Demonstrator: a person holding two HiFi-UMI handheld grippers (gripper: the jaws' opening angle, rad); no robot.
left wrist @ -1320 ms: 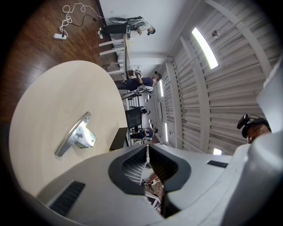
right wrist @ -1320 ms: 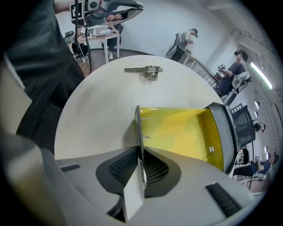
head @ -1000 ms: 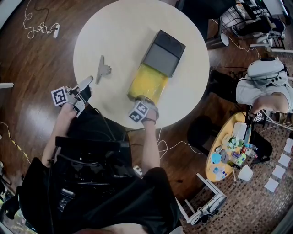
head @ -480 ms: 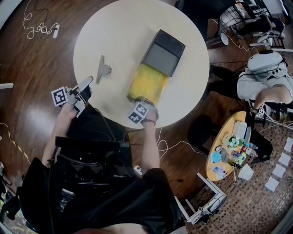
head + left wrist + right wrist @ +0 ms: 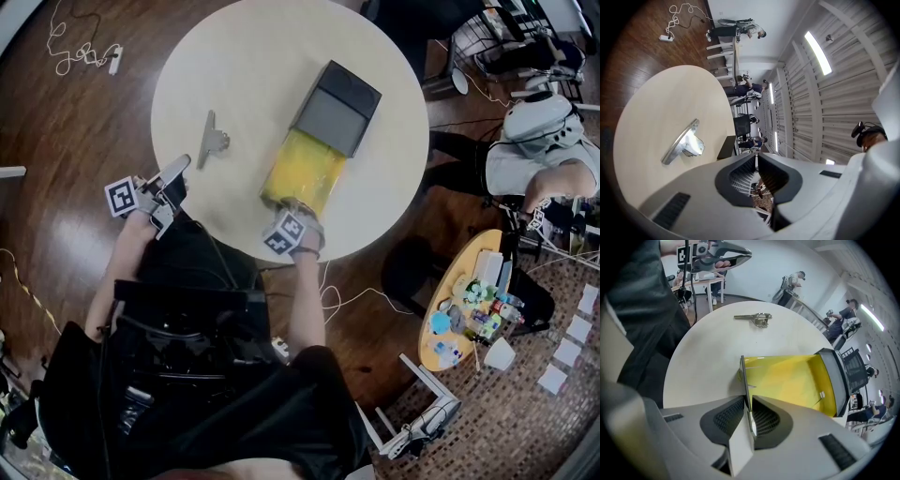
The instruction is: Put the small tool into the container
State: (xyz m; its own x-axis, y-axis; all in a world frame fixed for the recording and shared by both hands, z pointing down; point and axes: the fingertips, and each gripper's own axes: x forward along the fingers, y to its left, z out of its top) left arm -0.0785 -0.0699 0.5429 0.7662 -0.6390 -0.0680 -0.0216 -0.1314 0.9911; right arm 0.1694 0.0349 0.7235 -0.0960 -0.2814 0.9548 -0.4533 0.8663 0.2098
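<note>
Centrally, boxy yellow container (image 5: pixel 302 169), metallic tool (image 5: pixel 211 142).

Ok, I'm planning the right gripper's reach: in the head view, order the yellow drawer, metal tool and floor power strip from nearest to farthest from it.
1. Yellow drawer, right at the right gripper; its end wall stands between the jaws, which have just been opening.
2. Metal tool, up-left on the table.
3. Power strip, on the floor, far upper left.
</note>
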